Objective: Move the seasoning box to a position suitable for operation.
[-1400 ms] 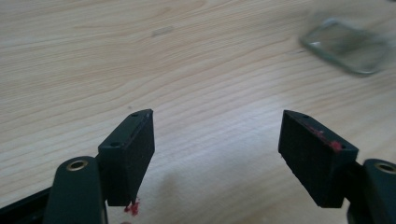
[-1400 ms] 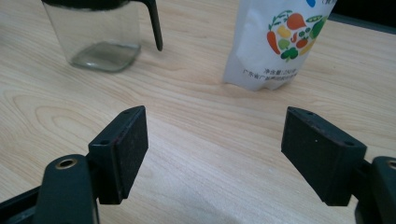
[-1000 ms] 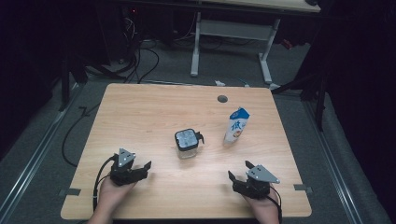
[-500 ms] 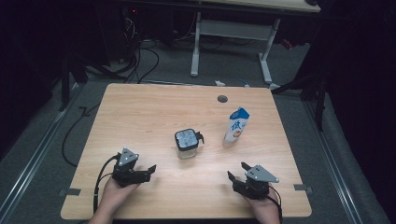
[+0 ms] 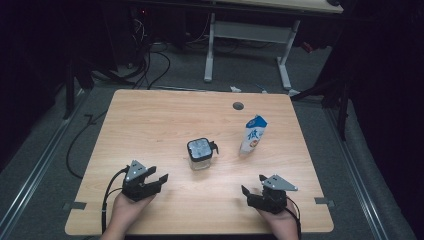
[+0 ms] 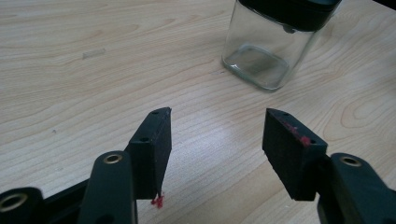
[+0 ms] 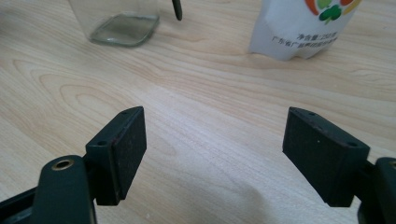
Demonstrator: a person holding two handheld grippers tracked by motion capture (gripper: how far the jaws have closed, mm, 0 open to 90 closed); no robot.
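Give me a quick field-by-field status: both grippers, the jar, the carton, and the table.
left gripper: jaws open, nothing between them, low over the table near its front left, aimed toward the jar
right gripper: jaws open wide, nothing between them, near the front right
glass jar: upright near the table's middle, black lid on, looks empty, untouched
carton: blue and white, standing right of the jar and apart from it
table: light wood, with a round hole near the back edge
contact: neither gripper touches the jar or the carton
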